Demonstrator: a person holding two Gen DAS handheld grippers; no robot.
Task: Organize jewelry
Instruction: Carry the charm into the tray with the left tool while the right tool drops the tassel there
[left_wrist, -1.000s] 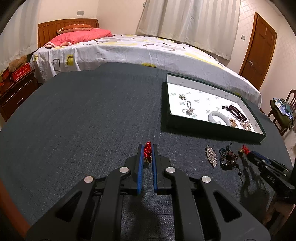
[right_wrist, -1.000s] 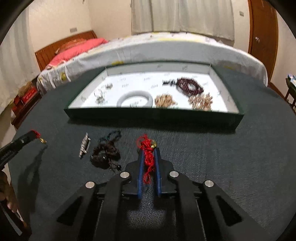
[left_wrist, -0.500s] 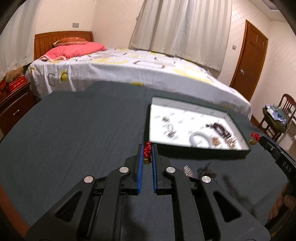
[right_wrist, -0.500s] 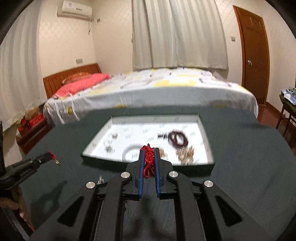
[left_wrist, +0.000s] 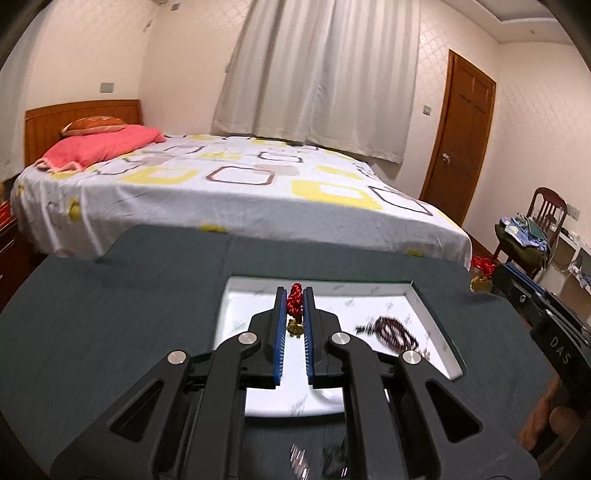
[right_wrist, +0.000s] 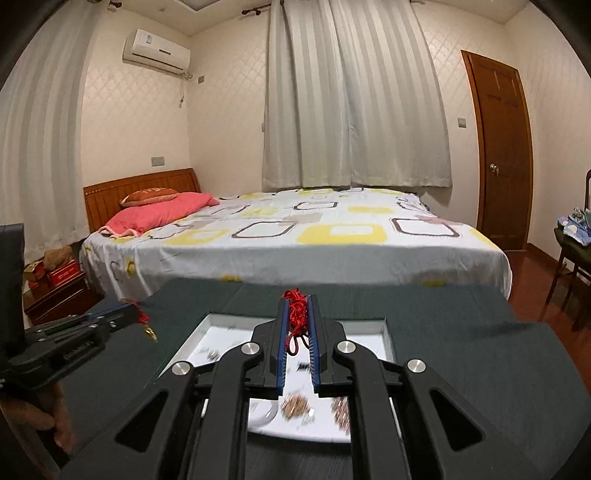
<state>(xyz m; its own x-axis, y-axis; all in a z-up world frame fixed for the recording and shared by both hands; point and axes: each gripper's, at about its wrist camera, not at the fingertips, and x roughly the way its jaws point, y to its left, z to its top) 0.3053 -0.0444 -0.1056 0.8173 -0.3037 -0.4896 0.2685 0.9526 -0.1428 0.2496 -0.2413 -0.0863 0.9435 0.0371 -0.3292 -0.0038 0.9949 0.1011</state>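
Both tools are clamped on red-cord ornaments above the dark table (left_wrist: 110, 332). The left gripper (left_wrist: 295, 299) pinches a red knotted cord (left_wrist: 295, 301) with a small gold charm (left_wrist: 294, 328) hanging between its blades; the right gripper (right_wrist: 296, 306) pinches a bundle of red cord (right_wrist: 296, 314), a loop dangling below the pads. The white-lined tray (left_wrist: 436, 321) lies beneath and ahead of both tools, holding a dark bead string (left_wrist: 395, 330) at its right side and, in the right wrist view, blurred gold pieces (right_wrist: 295, 404) at its near edge. The step in hand appears to be carrying each ornament to the tray. To do it well, bring each tip low over a bare patch of white lining, clear of the bead string and gold pieces, before releasing. Keep the two tools apart so the cords do not tangle. Release one at a time, then lift straight up so the cord does not snag on the pads.
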